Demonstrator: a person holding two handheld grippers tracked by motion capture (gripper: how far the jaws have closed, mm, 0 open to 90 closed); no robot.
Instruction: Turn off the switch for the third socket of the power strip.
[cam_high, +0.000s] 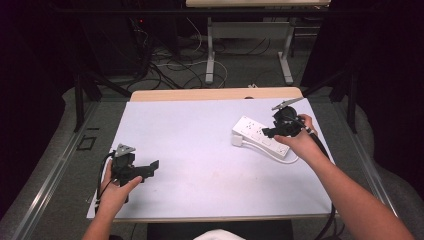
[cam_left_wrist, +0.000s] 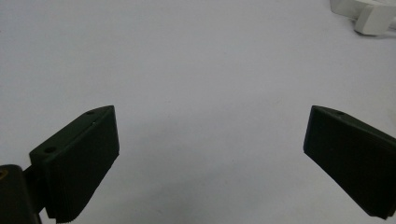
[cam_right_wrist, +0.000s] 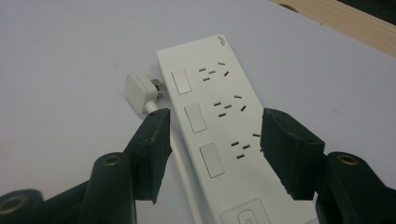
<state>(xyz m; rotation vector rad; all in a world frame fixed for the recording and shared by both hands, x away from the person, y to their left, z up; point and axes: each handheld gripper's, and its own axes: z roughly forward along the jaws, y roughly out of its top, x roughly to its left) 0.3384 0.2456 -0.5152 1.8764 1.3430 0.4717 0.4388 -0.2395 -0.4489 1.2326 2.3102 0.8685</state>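
A white power strip (cam_high: 257, 136) (cam_right_wrist: 219, 116) with three sockets and their switches lies flat at the right of the white table top (cam_high: 200, 145). Its white plug (cam_right_wrist: 138, 91) (cam_high: 236, 140) lies beside the strip's far-left corner, and the cord runs along the strip's side. My right gripper (cam_high: 269, 132) (cam_right_wrist: 215, 119) hangs over the strip with its jaws apart, one on each side, the pads not pressing on it. At the front left, my left gripper (cam_high: 151, 168) (cam_left_wrist: 210, 140) stands open over bare table with nothing between its jaws. A corner of the plug (cam_left_wrist: 373, 18) shows far off in the left gripper view.
A wooden strip (cam_high: 215, 94) borders the table's far edge. Beyond it are table legs (cam_high: 210, 55) and loose cables on the floor. The strip's white cord (cam_high: 292, 160) loops under my right wrist.
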